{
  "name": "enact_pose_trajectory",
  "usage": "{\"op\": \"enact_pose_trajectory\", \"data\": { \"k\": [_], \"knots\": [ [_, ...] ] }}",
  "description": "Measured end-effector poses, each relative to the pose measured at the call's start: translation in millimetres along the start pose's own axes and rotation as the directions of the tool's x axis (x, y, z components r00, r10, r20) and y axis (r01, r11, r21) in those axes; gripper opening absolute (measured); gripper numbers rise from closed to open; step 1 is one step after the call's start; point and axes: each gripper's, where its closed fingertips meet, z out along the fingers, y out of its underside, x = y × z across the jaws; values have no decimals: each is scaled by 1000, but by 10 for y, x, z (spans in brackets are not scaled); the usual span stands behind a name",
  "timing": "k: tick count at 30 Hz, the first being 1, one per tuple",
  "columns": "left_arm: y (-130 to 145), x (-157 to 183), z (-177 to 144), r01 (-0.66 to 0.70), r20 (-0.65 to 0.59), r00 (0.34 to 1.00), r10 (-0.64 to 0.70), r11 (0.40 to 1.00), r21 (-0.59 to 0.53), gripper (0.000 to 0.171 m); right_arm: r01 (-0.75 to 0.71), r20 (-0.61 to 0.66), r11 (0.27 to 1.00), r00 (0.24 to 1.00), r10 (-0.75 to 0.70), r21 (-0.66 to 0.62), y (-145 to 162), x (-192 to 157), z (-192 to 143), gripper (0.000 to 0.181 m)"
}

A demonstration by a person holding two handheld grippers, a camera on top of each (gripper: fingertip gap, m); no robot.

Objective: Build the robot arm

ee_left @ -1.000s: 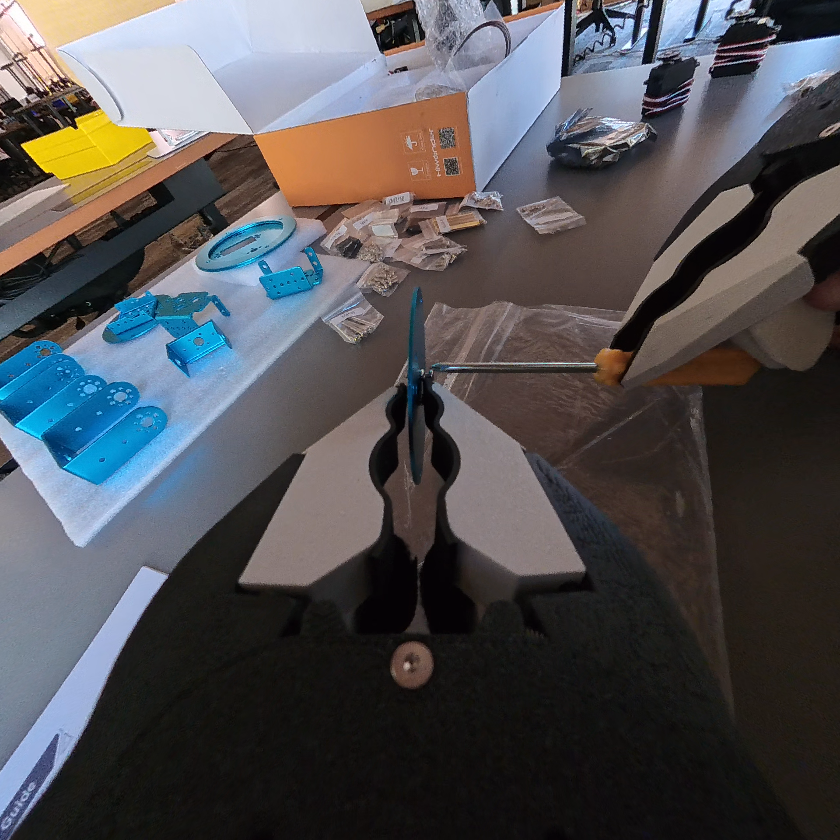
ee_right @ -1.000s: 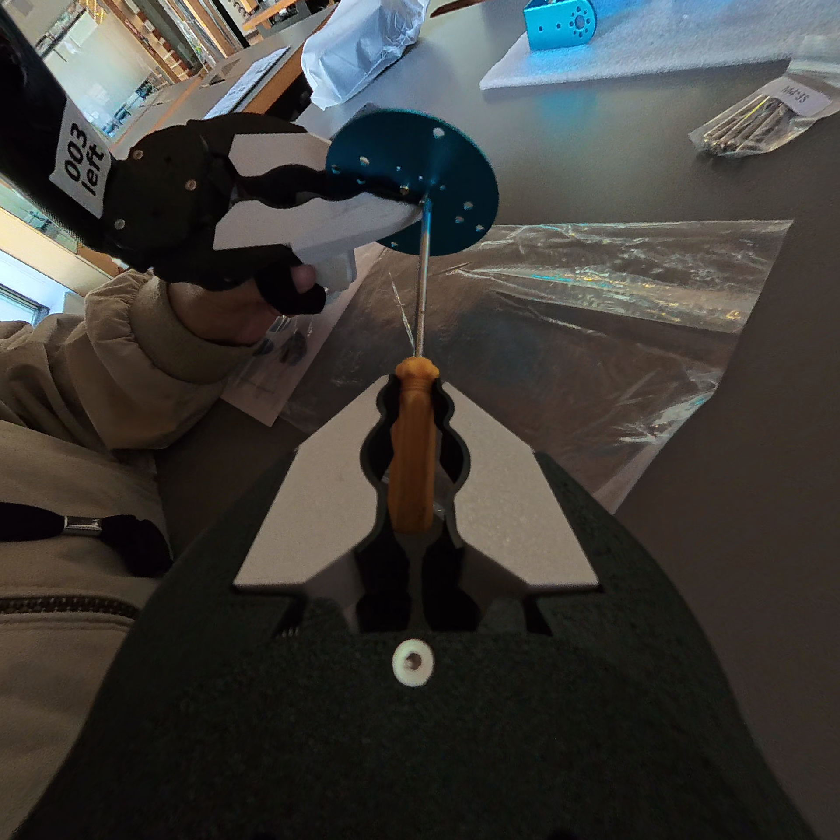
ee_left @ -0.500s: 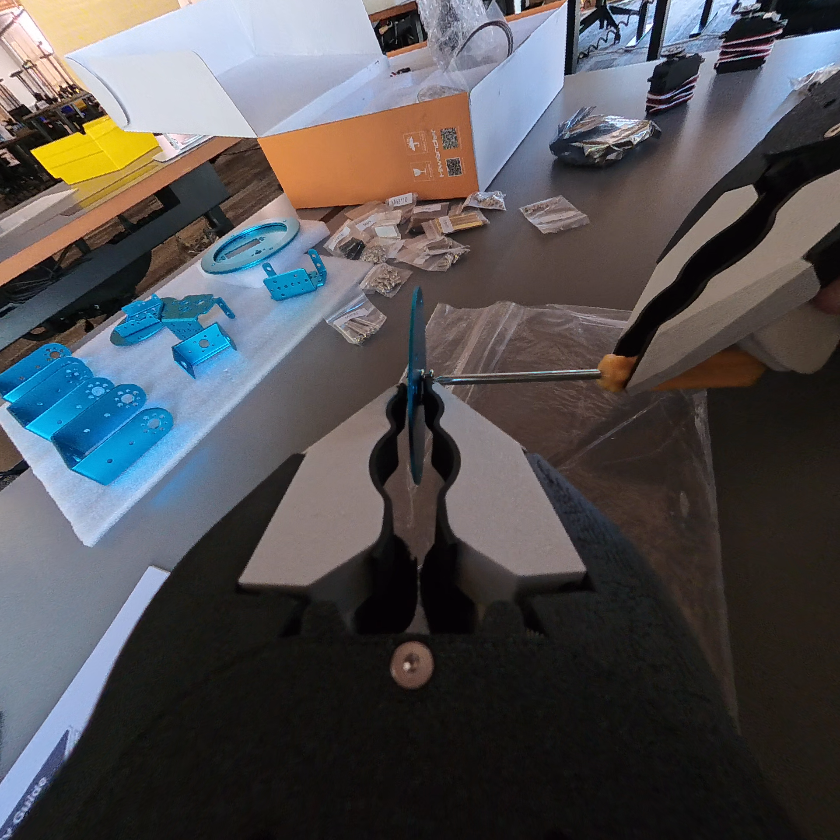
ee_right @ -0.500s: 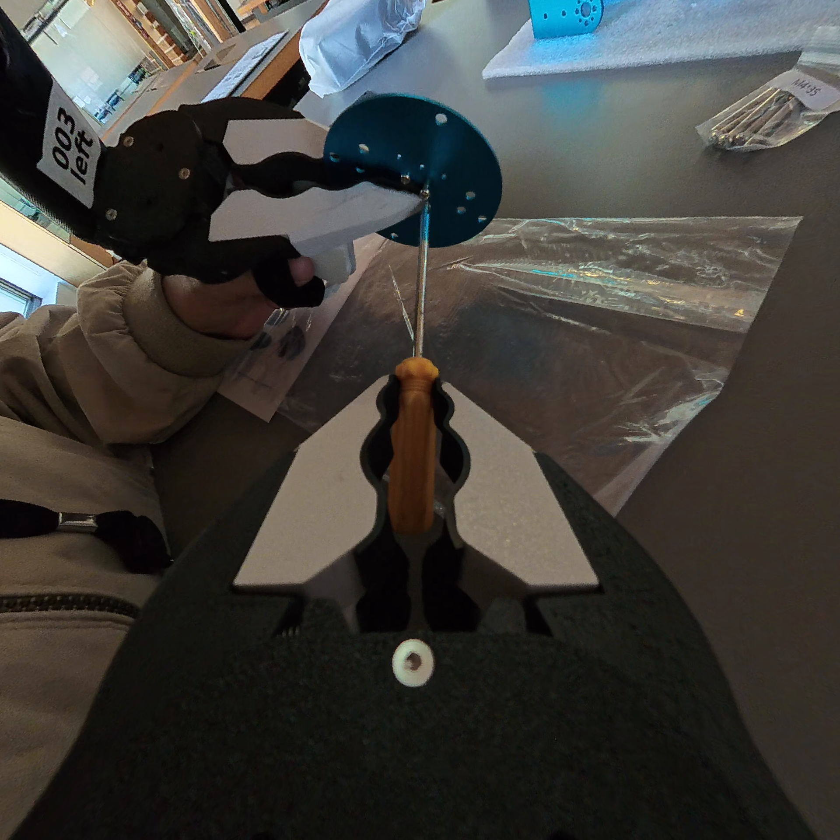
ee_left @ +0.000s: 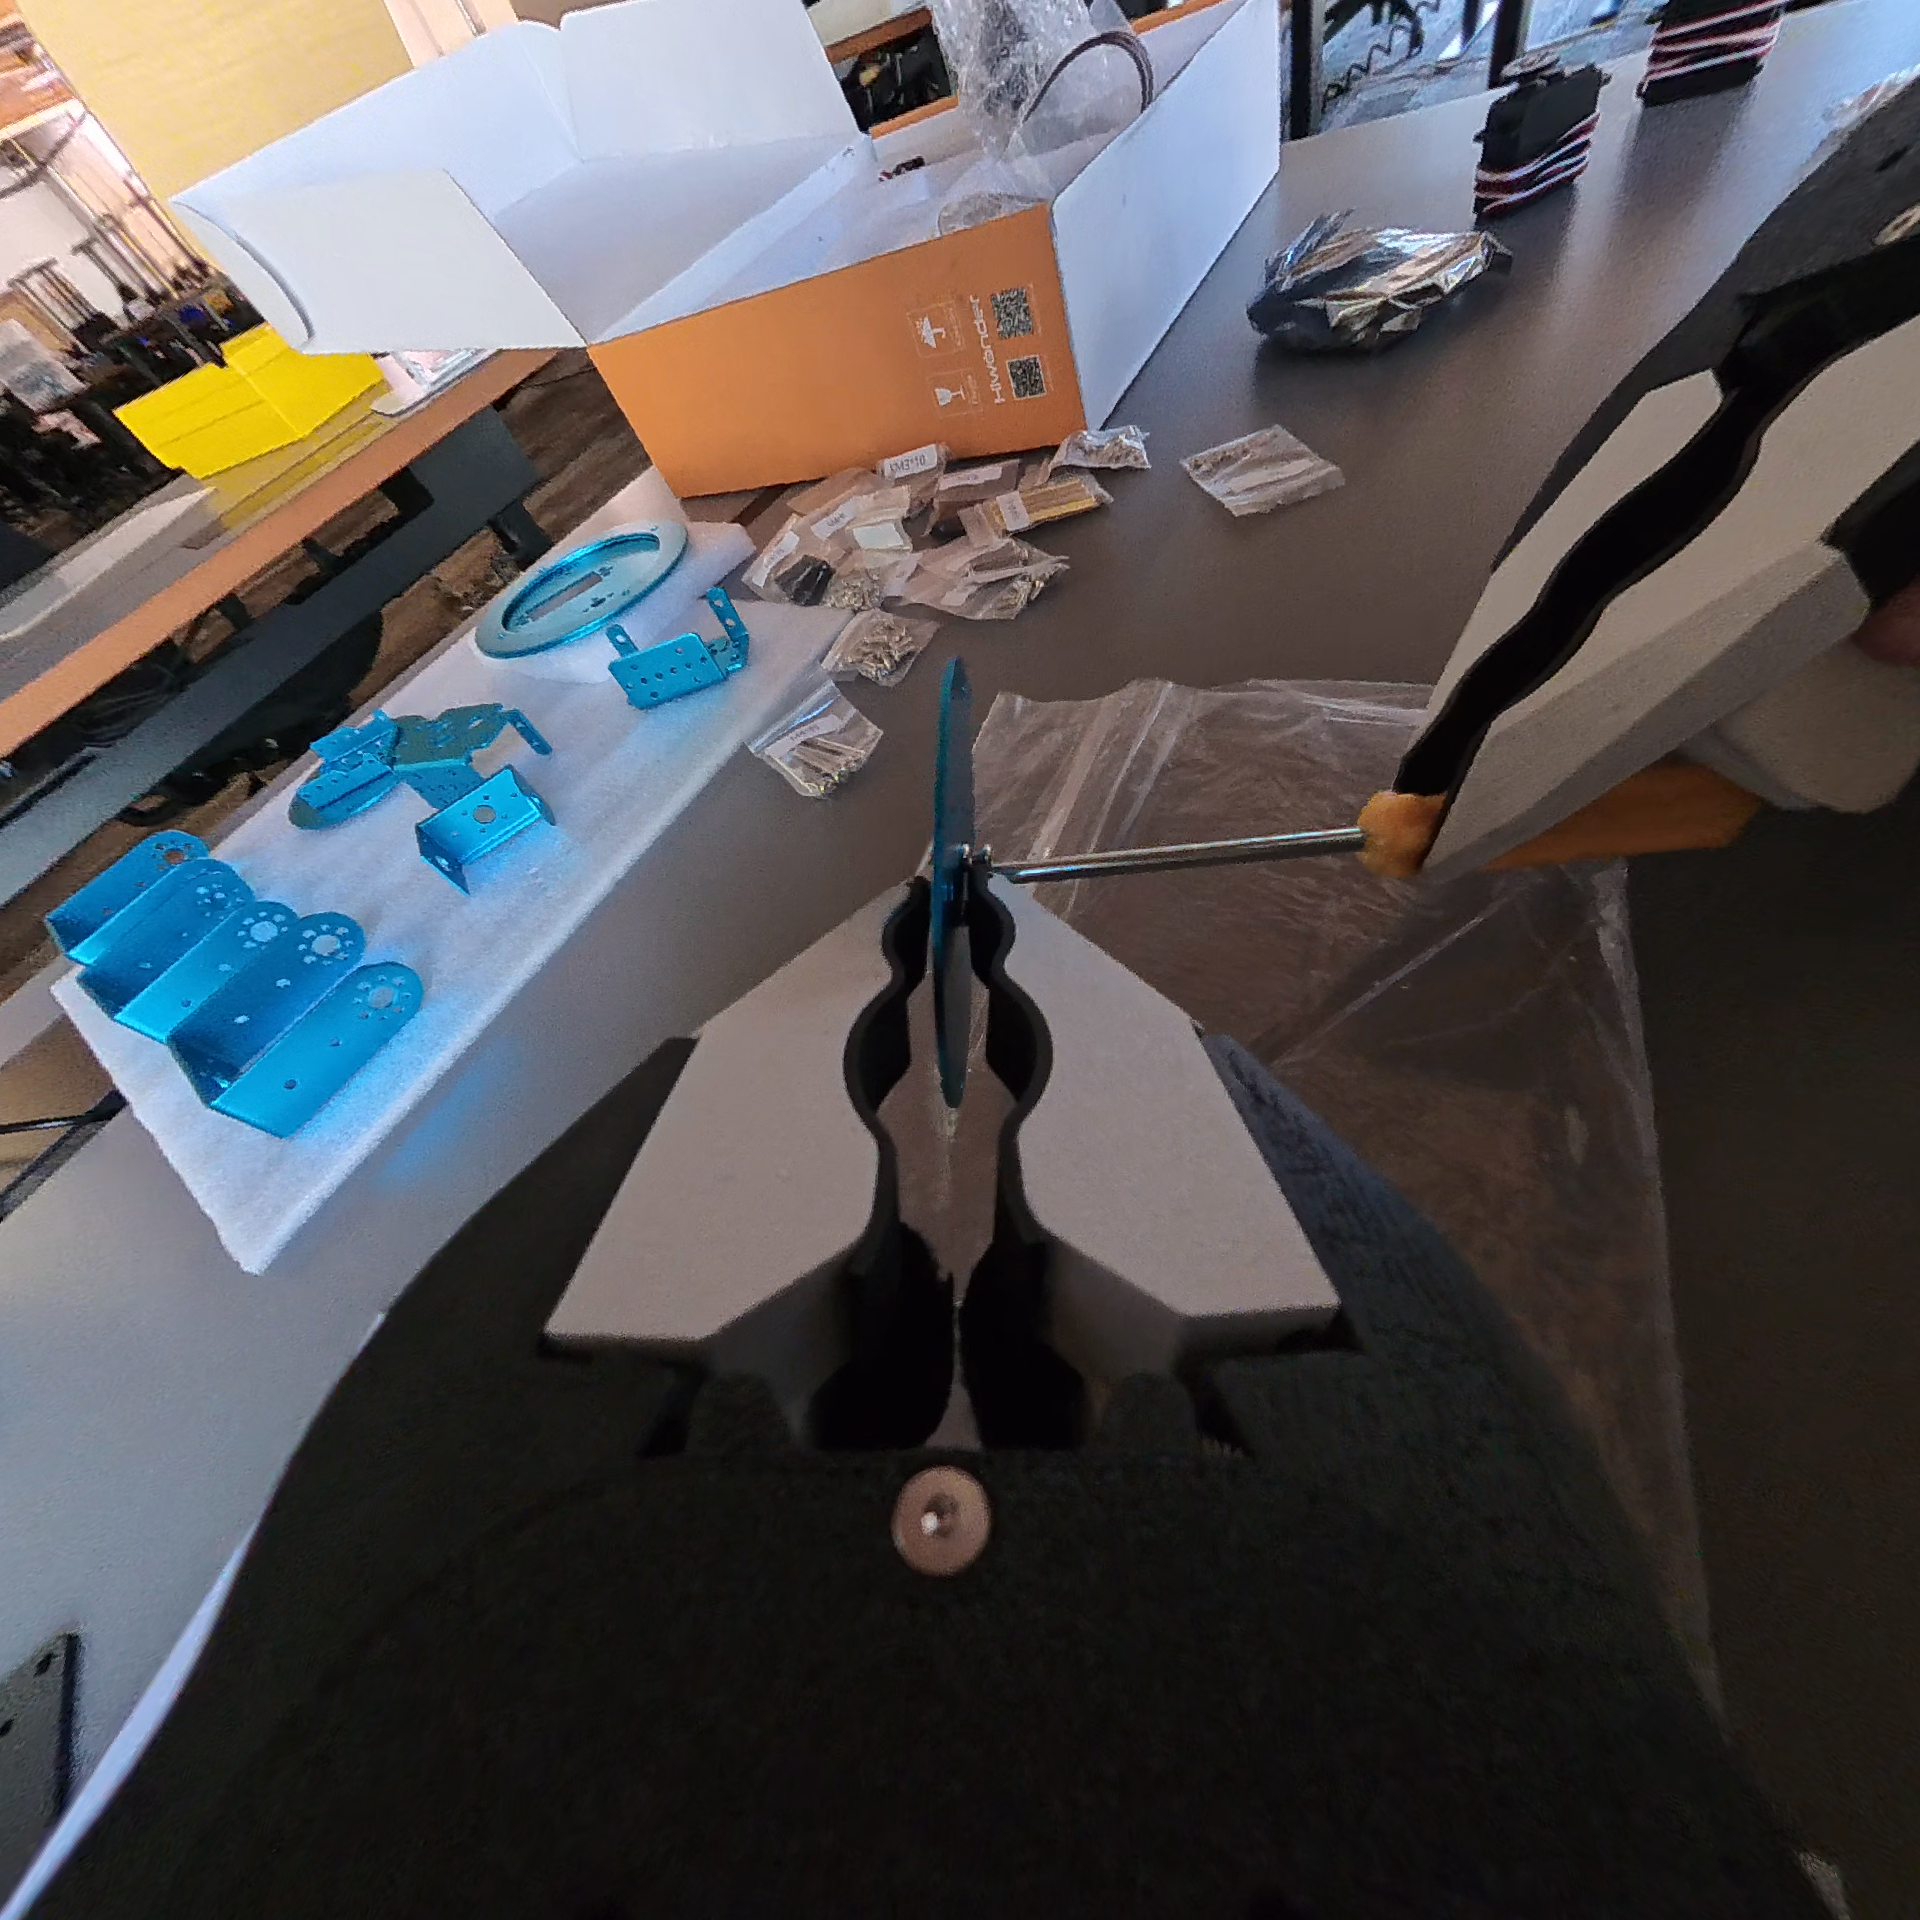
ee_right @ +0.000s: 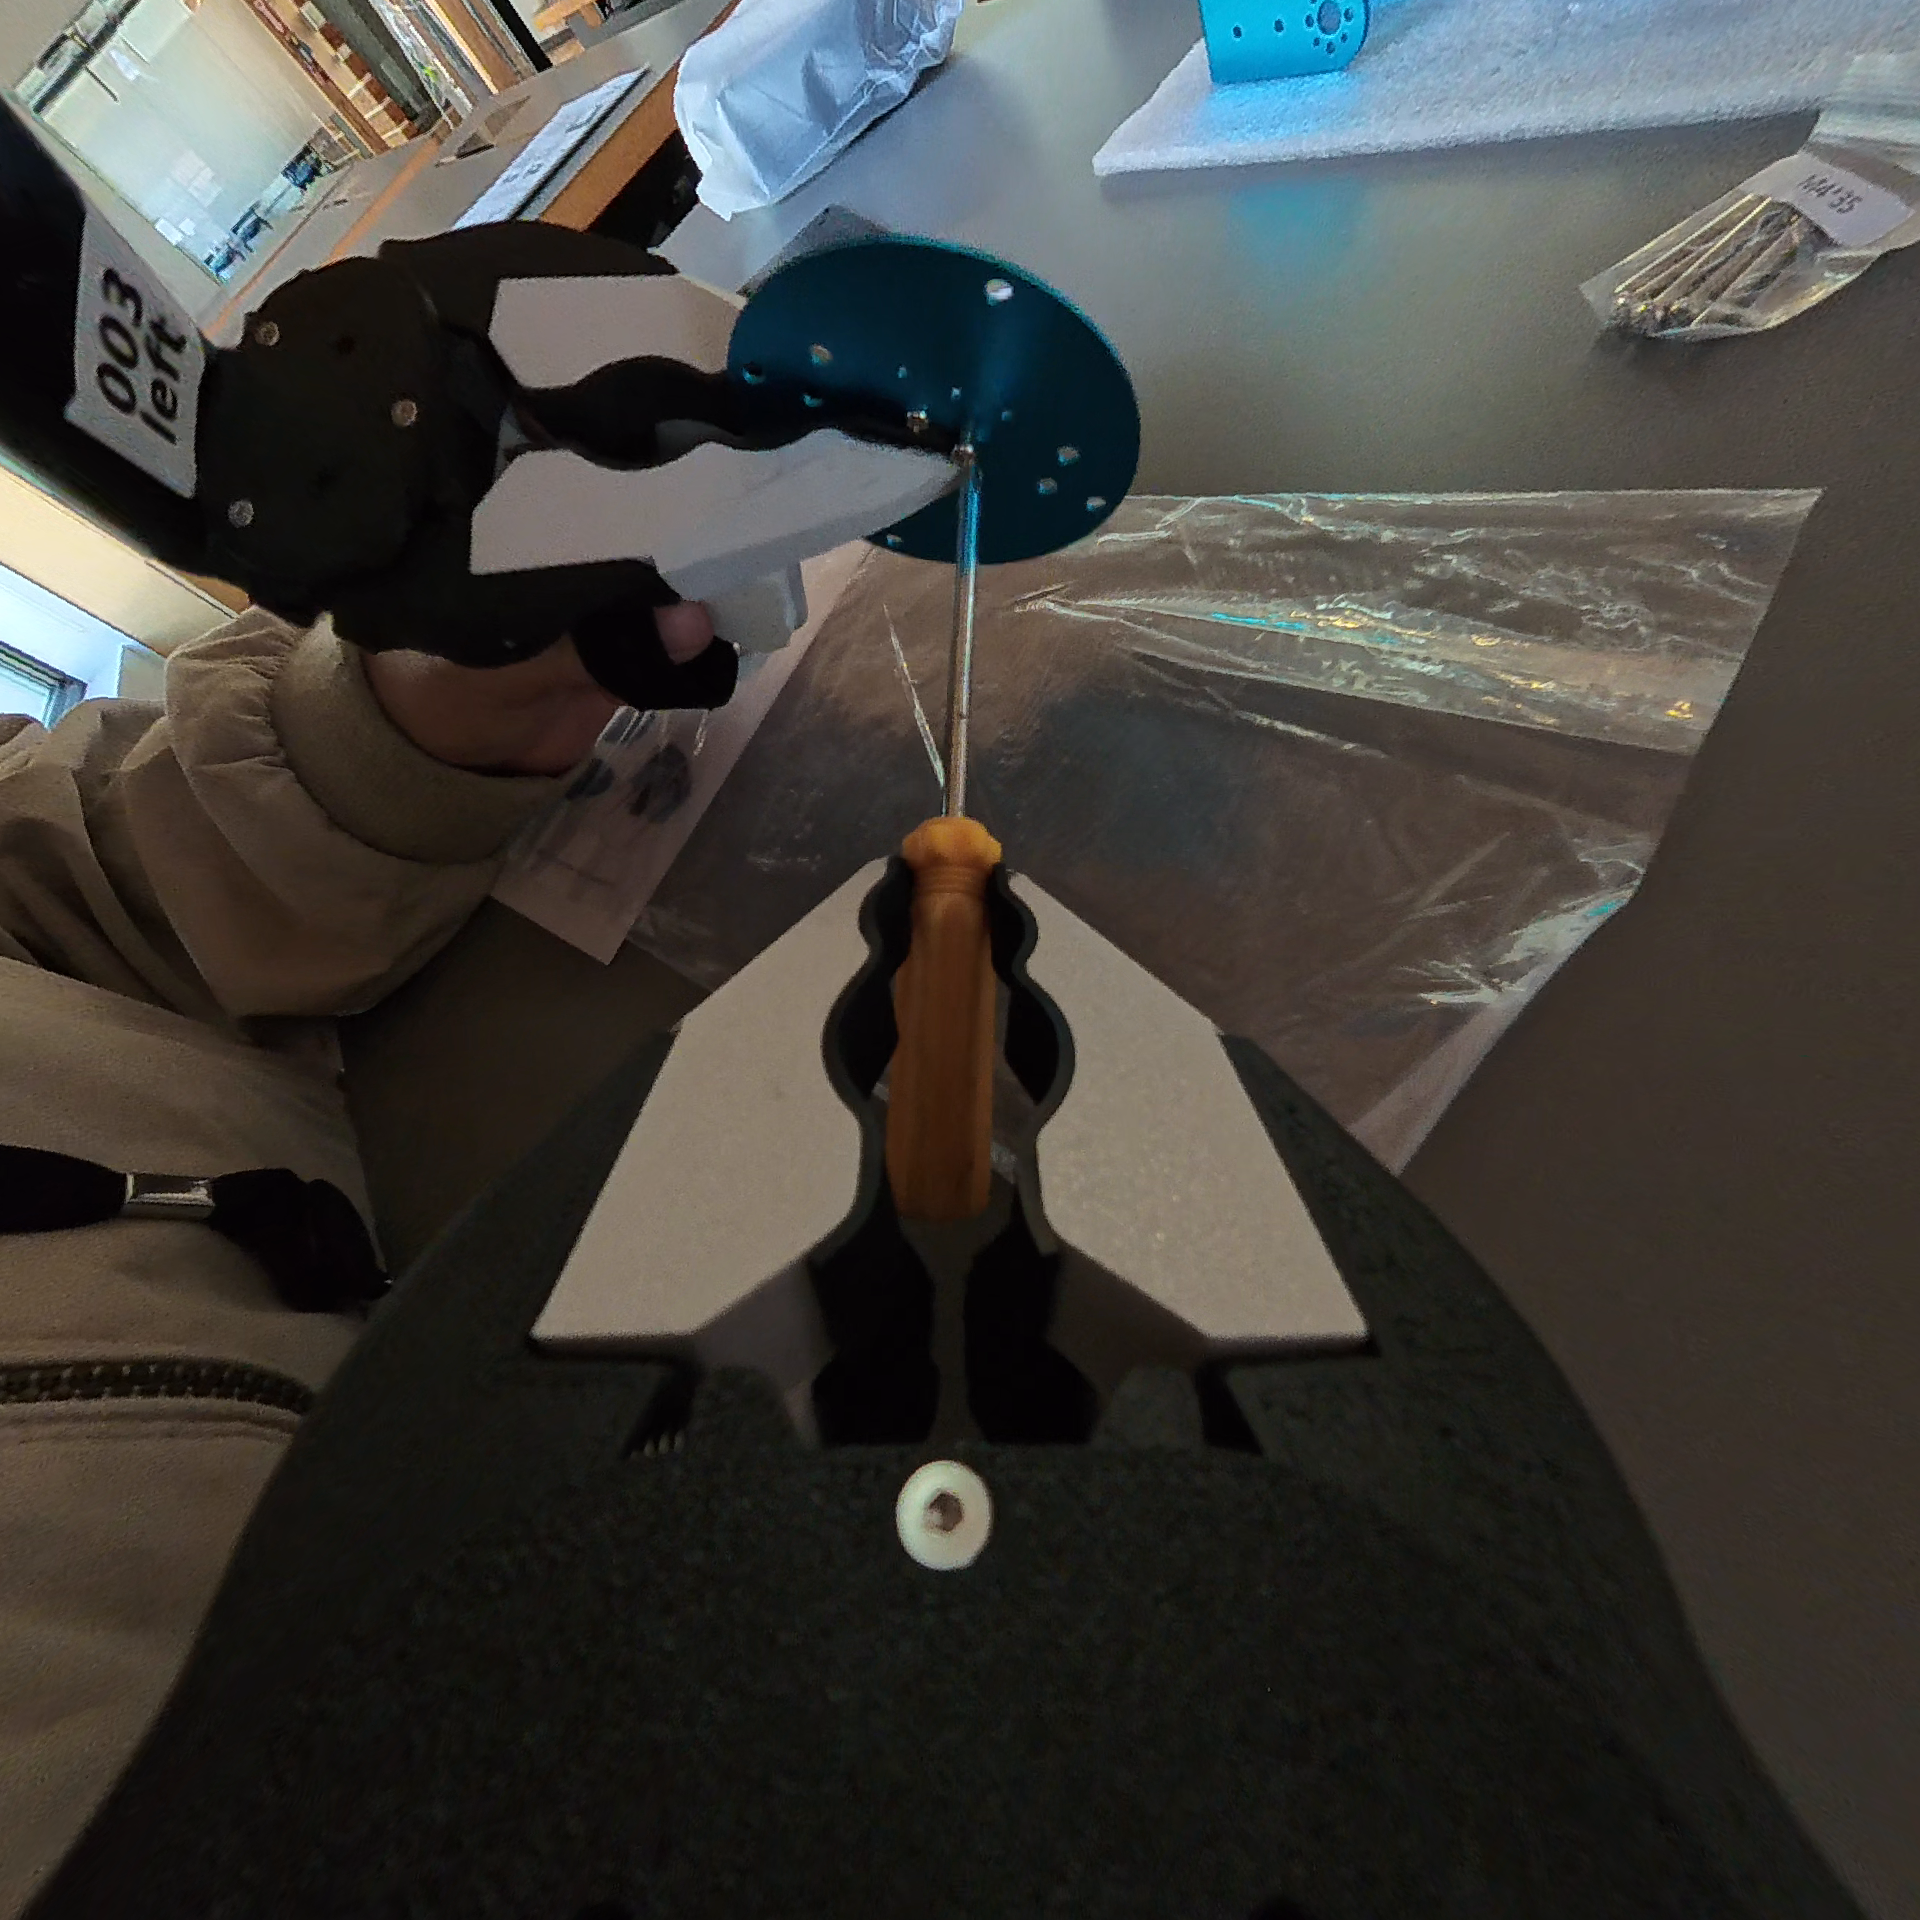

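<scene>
My left gripper [ee_left: 954,904] is shut on a round blue metal disc [ee_left: 951,790] with small holes and holds it on edge above the table. The disc's face shows in the right wrist view [ee_right: 997,353]. My right gripper [ee_right: 948,883] is shut on the orange handle of a screwdriver [ee_right: 940,1039]. Its steel shaft [ee_right: 961,634] reaches forward and its tip touches a small screw on the disc next to the left fingertips. In the left wrist view the right gripper [ee_left: 1429,800] comes in from the right with the shaft [ee_left: 1174,854] level.
A clear plastic bag [ee_left: 1351,935] lies under both grippers. A white foam sheet [ee_left: 499,914] with several blue brackets [ee_left: 239,997] lies left. Small screw bags [ee_left: 935,561] and an open orange and white box [ee_left: 831,343] stand behind. A person's sleeve [ee_right: 229,810] is at left. Tip to tip, the grippers are about 9 centimeters apart.
Both grippers keep their hold. The disc and the screwdriver tip stay together and have shifted only slightly against the table.
</scene>
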Motion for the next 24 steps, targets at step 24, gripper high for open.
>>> {"op": "enact_pose_trajectory", "data": {
  "k": [24],
  "knots": [
    [40,-16,17,-68,61,996,72,996,-59,7,341,-292,931,884,-366,-133,-30,122,-35,14]
  ]
}}
